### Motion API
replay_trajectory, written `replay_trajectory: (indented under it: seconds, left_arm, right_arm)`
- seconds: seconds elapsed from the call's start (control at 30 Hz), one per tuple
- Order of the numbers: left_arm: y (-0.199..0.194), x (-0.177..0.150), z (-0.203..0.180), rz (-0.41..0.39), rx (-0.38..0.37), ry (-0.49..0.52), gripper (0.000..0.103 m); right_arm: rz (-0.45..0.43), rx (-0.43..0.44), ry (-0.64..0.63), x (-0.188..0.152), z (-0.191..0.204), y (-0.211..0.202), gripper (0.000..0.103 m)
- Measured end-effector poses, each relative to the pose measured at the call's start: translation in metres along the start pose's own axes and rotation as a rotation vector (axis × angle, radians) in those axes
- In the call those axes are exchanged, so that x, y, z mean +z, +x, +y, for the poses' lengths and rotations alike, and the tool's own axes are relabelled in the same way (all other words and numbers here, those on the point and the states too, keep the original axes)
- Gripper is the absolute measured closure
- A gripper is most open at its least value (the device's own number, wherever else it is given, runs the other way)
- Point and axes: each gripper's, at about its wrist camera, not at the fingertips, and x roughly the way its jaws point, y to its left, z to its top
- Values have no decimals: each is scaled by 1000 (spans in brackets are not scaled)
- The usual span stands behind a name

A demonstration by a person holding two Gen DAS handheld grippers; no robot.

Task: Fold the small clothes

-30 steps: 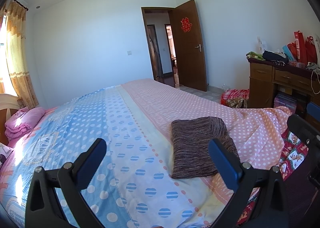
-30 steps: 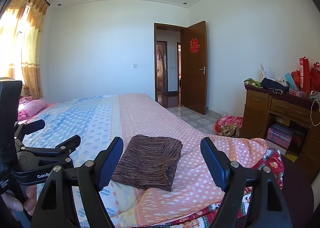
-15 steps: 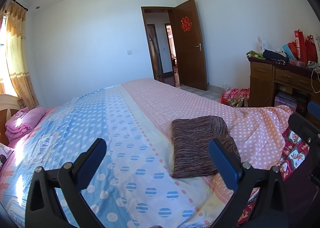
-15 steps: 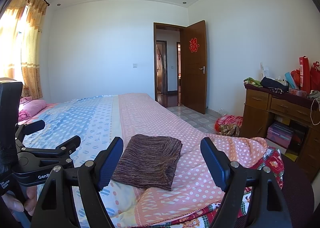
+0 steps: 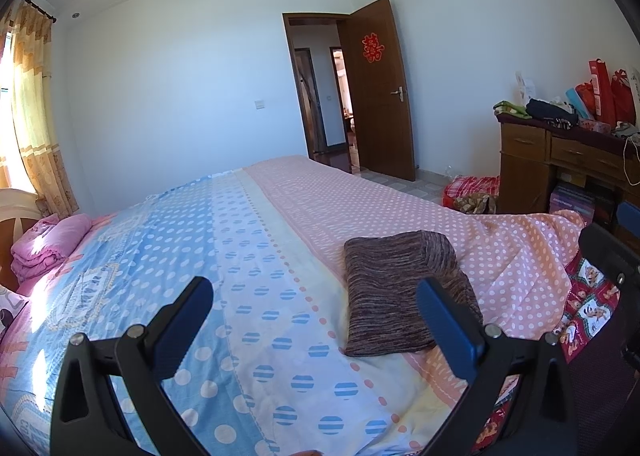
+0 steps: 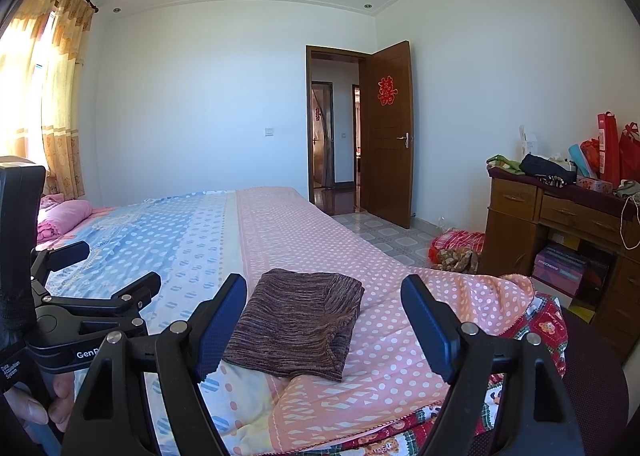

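A brown striped knit garment (image 5: 396, 288) lies folded into a neat rectangle on the polka-dot bedspread (image 5: 256, 240); it also shows in the right wrist view (image 6: 298, 326). My left gripper (image 5: 316, 312) is open and empty, held above the bed to the left of the garment. My right gripper (image 6: 324, 318) is open and empty, held back from the garment, which shows between its fingers. The left gripper also appears at the left of the right wrist view (image 6: 100, 276).
Pink folded bedding (image 5: 48, 248) lies at the head of the bed. A wooden desk (image 6: 560, 224) with bags and clutter stands at the right. A red bundle (image 6: 456, 248) sits on the tiled floor. An open brown door (image 6: 390, 136) is behind.
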Motion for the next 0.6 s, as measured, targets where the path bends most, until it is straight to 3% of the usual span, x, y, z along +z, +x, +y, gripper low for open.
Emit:
replay_trajectory:
  seconds: [0.6]
  left_arm:
    - [8, 1, 2, 33, 16, -7, 0]
  right_arm:
    - [9, -2, 2, -2, -3, 3, 23]
